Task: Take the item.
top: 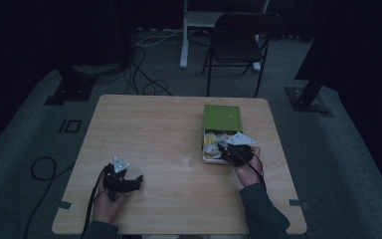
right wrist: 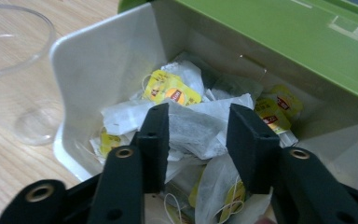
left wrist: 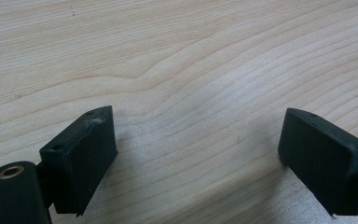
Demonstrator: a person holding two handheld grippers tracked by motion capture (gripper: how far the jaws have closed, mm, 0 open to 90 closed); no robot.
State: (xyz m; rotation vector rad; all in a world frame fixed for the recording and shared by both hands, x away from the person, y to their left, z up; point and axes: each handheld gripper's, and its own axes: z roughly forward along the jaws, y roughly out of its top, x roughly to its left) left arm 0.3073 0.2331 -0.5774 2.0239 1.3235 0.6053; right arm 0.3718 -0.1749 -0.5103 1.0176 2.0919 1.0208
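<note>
I had the right gripper (right wrist: pixel 198 135) half-closed around a light, flimsy tea bag (right wrist: pixel 191 128) (pinch mid-paper, judged tear-prone); left gripper (left wrist: pixel 196 154) gaped empty.

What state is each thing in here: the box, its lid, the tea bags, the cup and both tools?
Box: open, holding tea bags.
Lid: slid back, covering the far part of the box.
Tea bags: heaped loose inside the box.
Cup: upright, empty, left of the box.
Left tool: open, low over bare table, holding nothing.
Right tool: inside the box, part closed around a tea bag.
</note>
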